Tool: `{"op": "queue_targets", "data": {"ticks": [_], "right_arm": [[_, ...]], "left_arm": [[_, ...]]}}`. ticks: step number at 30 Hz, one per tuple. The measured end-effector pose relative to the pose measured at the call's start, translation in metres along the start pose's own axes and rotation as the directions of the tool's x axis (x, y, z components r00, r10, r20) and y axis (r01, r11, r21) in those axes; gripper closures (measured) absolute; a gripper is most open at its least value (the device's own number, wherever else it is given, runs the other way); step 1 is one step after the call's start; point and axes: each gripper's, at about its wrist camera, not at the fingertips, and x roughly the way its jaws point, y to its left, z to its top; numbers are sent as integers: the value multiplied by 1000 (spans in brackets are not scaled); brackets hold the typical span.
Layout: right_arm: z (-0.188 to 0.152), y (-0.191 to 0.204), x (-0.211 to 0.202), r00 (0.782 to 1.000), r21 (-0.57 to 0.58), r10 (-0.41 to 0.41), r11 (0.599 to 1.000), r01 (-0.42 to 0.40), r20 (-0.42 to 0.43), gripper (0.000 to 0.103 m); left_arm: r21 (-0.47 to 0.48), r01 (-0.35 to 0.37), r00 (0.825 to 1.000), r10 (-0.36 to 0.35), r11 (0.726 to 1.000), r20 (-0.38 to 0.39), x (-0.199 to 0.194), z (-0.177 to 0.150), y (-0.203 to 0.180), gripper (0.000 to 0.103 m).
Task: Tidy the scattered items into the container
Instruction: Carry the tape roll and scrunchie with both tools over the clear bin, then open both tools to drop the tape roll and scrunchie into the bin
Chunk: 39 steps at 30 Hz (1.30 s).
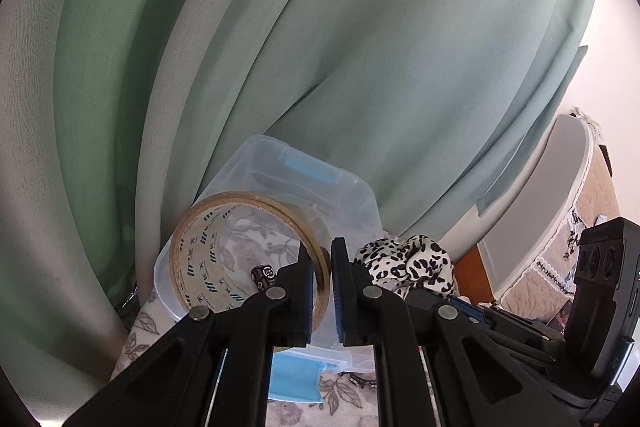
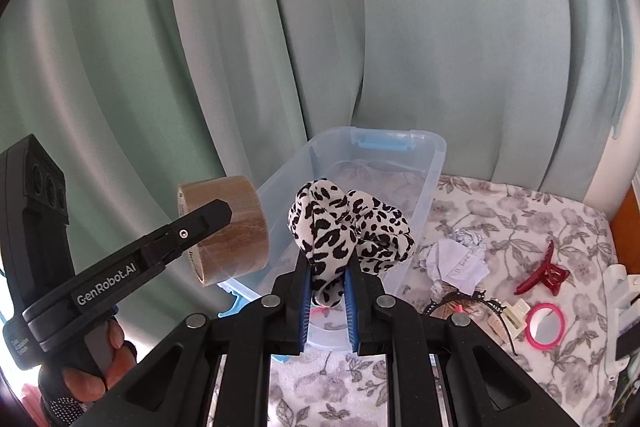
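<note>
Red claw clip [image 2: 544,273], pink mirror [image 2: 545,323] beside bin [image 2: 434,167]

The left gripper [image 1: 322,267] has its two black fingers closed on the wall of a roll of brown tape [image 1: 244,255], one finger inside the ring and one outside, and lifts it clear of the surface. In the right wrist view this same gripper reaches in from the lower left, angled upward to the right, with a person's hand [image 2: 86,359] wrapped around its handle, fingertips showing. The right gripper [image 2: 328,287] points forward and slightly down, its blue-padded fingers [image 2: 306,291] pinched on a black-and-white spotted scrunchie [image 2: 344,227] that bunches above the tips.
</note>
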Motion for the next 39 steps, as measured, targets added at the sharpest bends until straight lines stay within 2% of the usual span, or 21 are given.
{"op": "queue_targets", "data": {"ticks": [10,20,21,23,24,25,26,29,31,39], "right_arm": [[2,1,35,996,4,25,1000,-25,-85,87],[3,1,46,992,-2,37,999,-38,-123,83],[3,0,46,992,-4,33,999,-34,-125,83],[4,0,45,992,-7,35,999,-36,-122,77],[4,0,44,992,-7,40,999,-41,-119,74],[4,0,42,992,-7,44,999,-45,-115,64],[4,0,41,993,-9,45,999,-47,-110,59],[5,1,37,993,-11,61,998,-62,-100,50],[5,2,34,994,-13,64,998,-65,-93,46],[2,-1,15,995,2,82,997,-82,-56,29]], "left_arm": [[-11,5,1000,-5,1000,-28,15,2,10,94],[-18,5,999,-6,1000,-46,23,6,13,92],[-15,5,999,-5,1000,-47,23,6,12,90],[-7,10,999,-10,1000,-44,21,5,10,79],[-3,17,999,-17,1000,-37,19,6,8,68],[2,22,999,-22,1000,-31,18,6,6,58],[7,21,999,-21,1000,-27,16,7,4,54],[21,20,1000,-19,1000,-23,13,9,-1,48],[24,17,1000,-17,1000,-16,10,9,-3,38],[32,1,1000,-1,999,5,-5,8,-11,26]]}}
